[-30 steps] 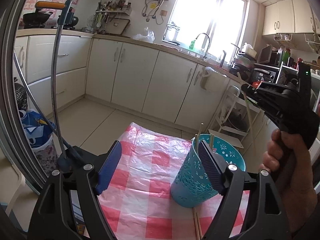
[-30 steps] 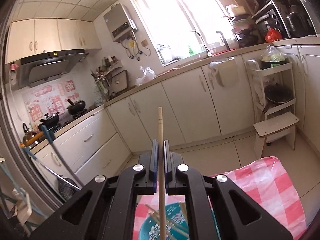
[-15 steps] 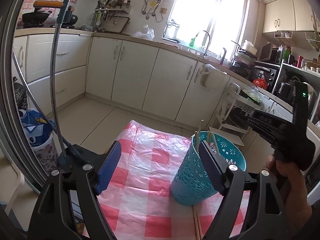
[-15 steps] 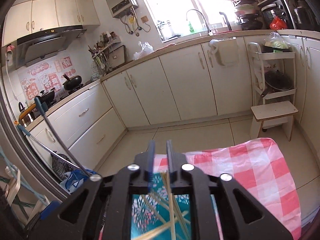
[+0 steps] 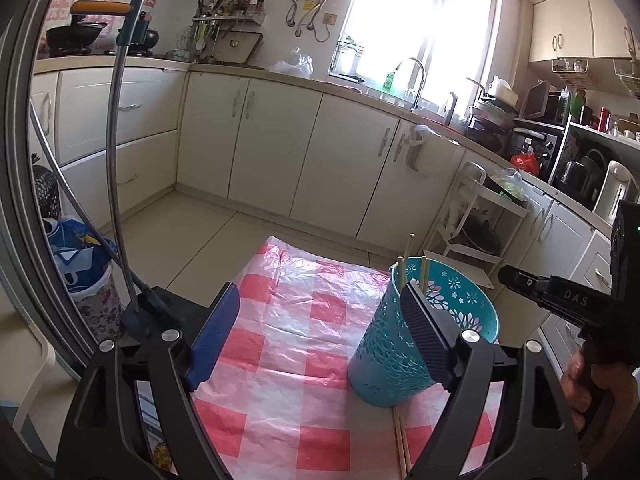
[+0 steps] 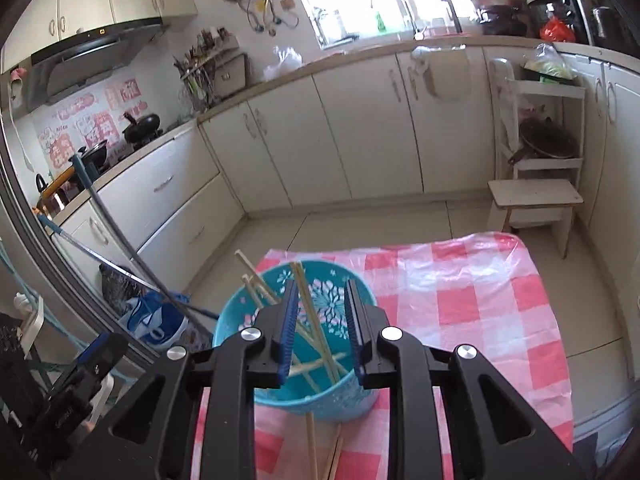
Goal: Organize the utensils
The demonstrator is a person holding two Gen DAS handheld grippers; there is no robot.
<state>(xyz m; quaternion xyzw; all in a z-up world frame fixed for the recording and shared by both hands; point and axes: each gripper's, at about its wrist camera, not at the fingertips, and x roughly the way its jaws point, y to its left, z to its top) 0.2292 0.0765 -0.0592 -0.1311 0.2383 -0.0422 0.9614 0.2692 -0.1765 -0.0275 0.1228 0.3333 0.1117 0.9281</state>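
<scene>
Both grippers' fingers open, empty: right gripper (image 6: pixel 320 330) above the holder (image 6: pixel 240 322); withdrawing toward 6 o'clock could tip it.

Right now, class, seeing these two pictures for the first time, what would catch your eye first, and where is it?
The teal cutout utensil holder stands on the pink checked tablecloth, with wooden chopsticks leaning inside it. The right gripper hangs open just above its mouth. More loose chopsticks lie flat on the cloth at the holder's near side.
</scene>
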